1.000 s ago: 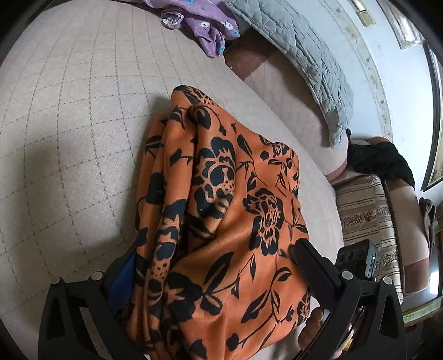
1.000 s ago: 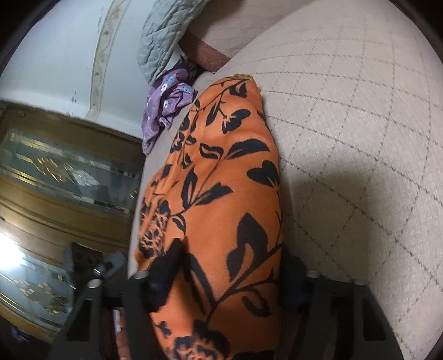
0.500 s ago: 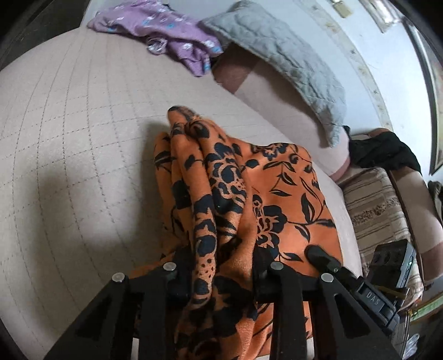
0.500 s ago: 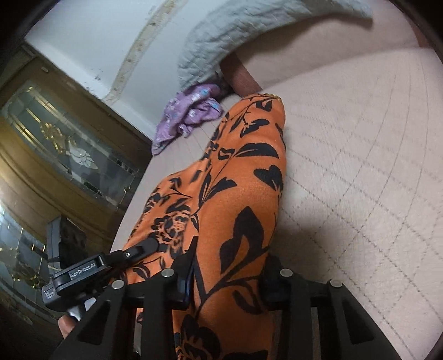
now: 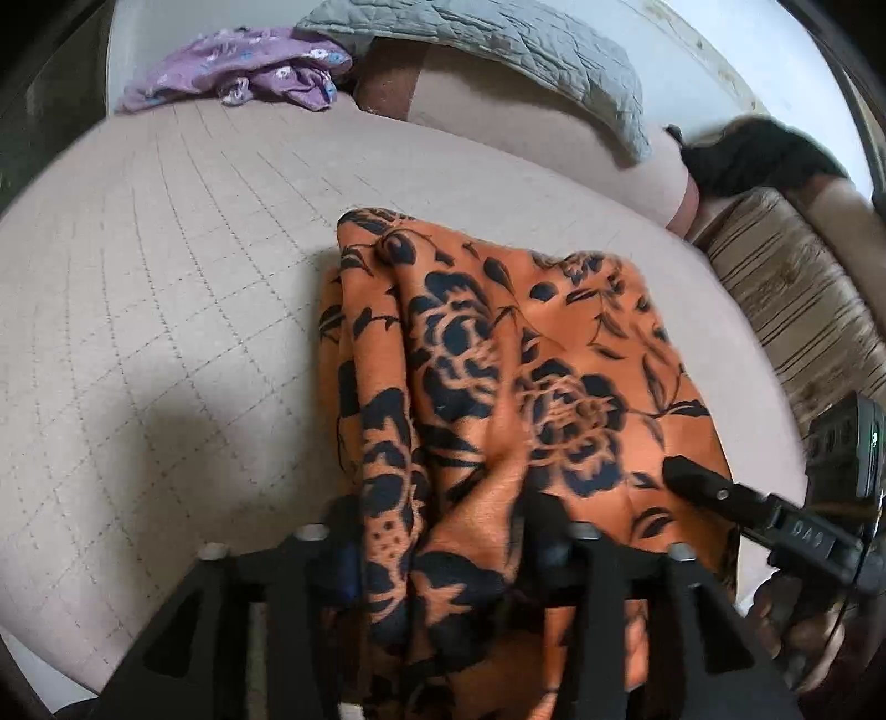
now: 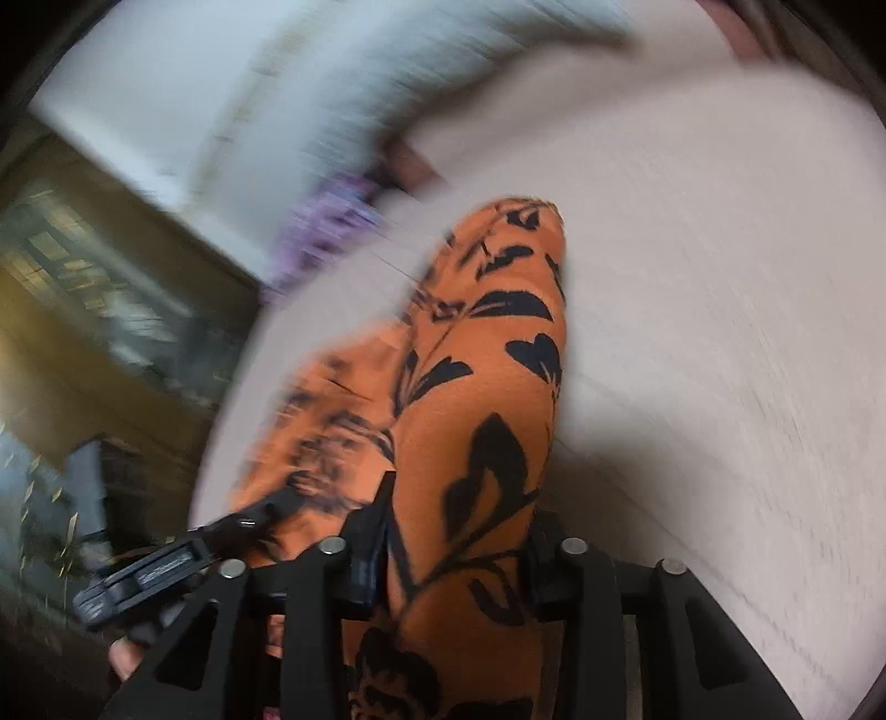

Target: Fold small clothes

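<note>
An orange garment with black flowers (image 5: 526, 360) lies bunched on a beige quilted bed (image 5: 166, 277). Its near end rises into my left gripper (image 5: 443, 537), whose jaws are opening; the fabric still fills the gap and touches both fingers. In the blurred right wrist view the same garment (image 6: 487, 360) runs up between the fingers of my right gripper (image 6: 457, 554), which is opening too with cloth packed against both pads. The right gripper (image 5: 736, 498) shows at the left view's right edge, on the garment's other corner.
A purple flowered garment (image 5: 249, 72) lies at the bed's far edge beside a grey quilted pillow (image 5: 498, 39). To the right are a striped cushion (image 5: 792, 299) and a black cloth (image 5: 758, 155). A wooden glazed door (image 6: 83, 277) stands past the bed.
My left jaws went from wide open to closed around the garment's edge, then widened a little. Both grippers swept across the bed with the fabric; the right view is now smeared by motion.
</note>
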